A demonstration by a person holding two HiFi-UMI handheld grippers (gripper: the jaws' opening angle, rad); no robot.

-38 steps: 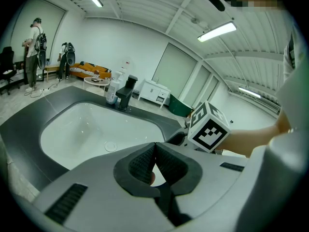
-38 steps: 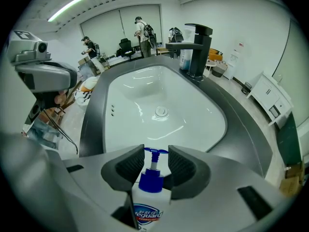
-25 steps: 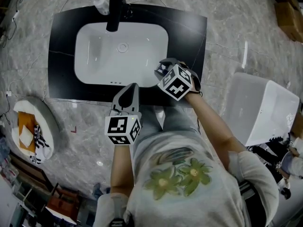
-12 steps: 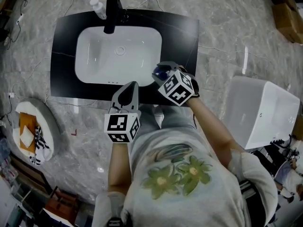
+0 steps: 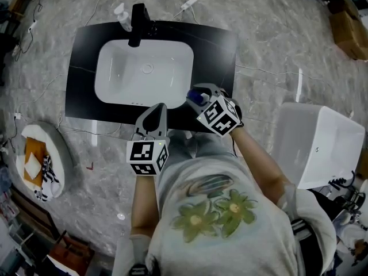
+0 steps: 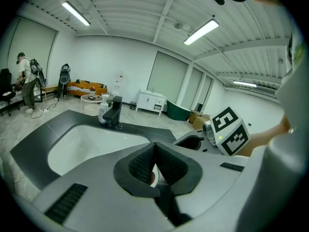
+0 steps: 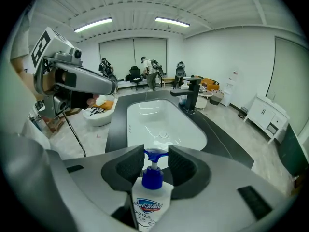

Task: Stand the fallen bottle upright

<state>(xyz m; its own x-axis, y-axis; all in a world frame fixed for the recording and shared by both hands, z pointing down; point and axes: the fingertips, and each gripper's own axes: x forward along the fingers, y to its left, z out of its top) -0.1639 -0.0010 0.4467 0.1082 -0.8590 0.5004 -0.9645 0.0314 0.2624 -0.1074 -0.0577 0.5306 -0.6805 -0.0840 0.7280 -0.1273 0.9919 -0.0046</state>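
Note:
A white pump bottle with a blue pump head and a blue label is between the jaws of my right gripper, which is shut on its neck and shoulders. Its pump points out past the fingertips toward the sink basin. In the head view the right gripper hangs over the front right of the black counter, and the blue pump shows at its tip. My left gripper is shut on nothing, at the counter's front edge.
A black faucet stands behind the white sink, with a small white bottle beside it. On the floor are a white cabinet at right, a round white bed at left, and cables.
The right gripper has risen from the counter with the bottle in it, and the blue pump now shows. The left gripper has also lifted a little, still shut.

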